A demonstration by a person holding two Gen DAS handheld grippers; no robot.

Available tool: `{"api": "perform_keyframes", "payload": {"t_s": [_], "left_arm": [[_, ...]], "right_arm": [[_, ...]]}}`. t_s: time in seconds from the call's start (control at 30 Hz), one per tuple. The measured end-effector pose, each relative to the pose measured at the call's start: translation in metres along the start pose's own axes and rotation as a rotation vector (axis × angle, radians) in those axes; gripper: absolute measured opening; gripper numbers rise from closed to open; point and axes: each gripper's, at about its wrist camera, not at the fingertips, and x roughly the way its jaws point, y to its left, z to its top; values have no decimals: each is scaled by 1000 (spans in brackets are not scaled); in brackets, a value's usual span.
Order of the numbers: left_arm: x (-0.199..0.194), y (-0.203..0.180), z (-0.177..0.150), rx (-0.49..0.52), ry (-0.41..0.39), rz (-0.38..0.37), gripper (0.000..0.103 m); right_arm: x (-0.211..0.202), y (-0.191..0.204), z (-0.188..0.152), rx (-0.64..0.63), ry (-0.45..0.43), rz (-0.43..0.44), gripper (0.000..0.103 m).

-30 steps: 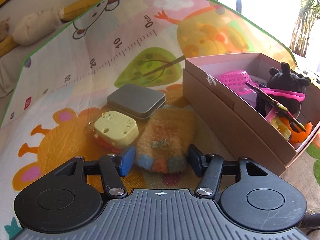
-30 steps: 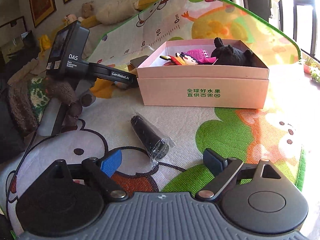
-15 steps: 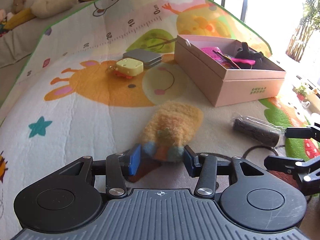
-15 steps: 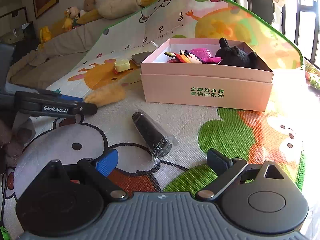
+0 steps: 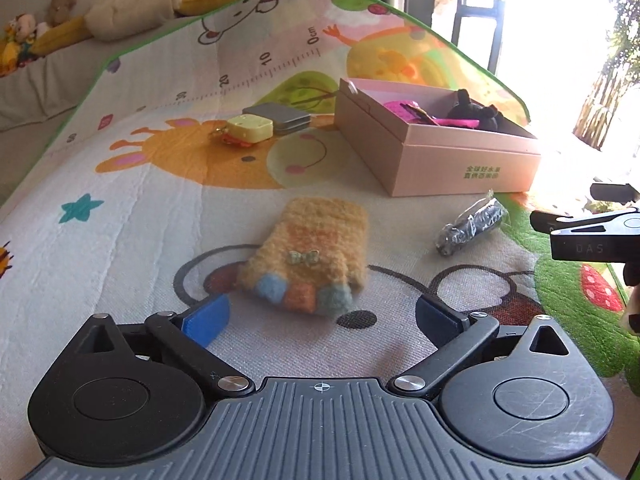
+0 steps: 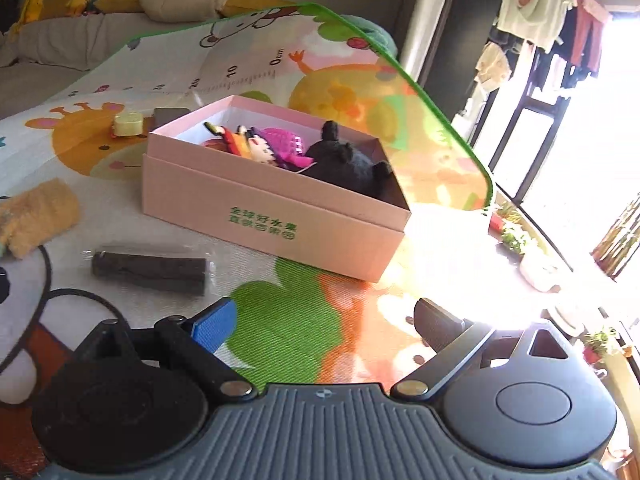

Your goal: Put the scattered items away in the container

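Left gripper (image 5: 322,318) sits low over the mat (image 5: 132,248), jaws spread wide with nothing between them. Just ahead of its tips lies the fuzzy orange pouch (image 5: 308,256), flat on the mat, a small bow on its face, coloured patches along the near edge. To its right, apart from it, the black roll (image 5: 472,226) in clear wrap lies on the mat. At the right edge of this view a black tool body reads "DAS".

Right gripper (image 6: 324,326) hangs above the mat's green patch, jaws wide apart too, holding nothing. The roll (image 6: 150,268) lies ahead of its left finger; the pouch (image 6: 38,216) pokes in at the far left.

Next back, the pink box (image 5: 452,156), open-topped, with green Chinese print on its side that I can't read clearly. Inside: a black plush (image 6: 344,162) at the right end, a pink basket (image 6: 284,140) and some striped bits at the left. There is bare mat in front of the box and to its left.

Behind the box's left corner, a yellow toy (image 5: 250,130) touches a grey tin (image 5: 278,118). Beyond them the mat's ruler print reads "0cm", "10", "20". The green mat border curls up at the back, plush toys (image 5: 128,10) lined up behind it. Bright window glare washes the right side.
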Motion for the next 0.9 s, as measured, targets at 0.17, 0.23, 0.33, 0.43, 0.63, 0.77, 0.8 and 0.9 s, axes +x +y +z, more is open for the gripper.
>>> {"api": "perform_keyframes", "payload": {"t_s": [0.17, 0.23, 0.33, 0.43, 0.63, 0.77, 0.8, 0.9], "left_arm": [[0, 0, -2, -7, -4, 19, 102], [-1, 4, -2, -28, -11, 17, 102], [-2, 6, -3, -44, -14, 22, 103], [-2, 3, -3, -26, -6, 33, 103], [-1, 1, -2, -23, -4, 33, 103], [-1, 2, -2, -20, -1, 32, 103], [-1, 3, -1, -19, 0, 29, 103], [3, 5, 5, 0, -7, -19, 103]], "right_arm": [[-15, -5, 3, 121, -16, 225, 100], [-20, 5, 7, 91, -40, 310, 101], [-18, 25, 16, 6, -68, 374, 102], [0, 39, 27, -16, -17, 402, 103], [17, 46, 28, 35, 99, 467, 86], [-3, 33, 11, 80, 98, 455, 85], [-10, 27, 5, 98, 100, 458, 85], [-31, 15, -14, 126, 91, 447, 85]]}}
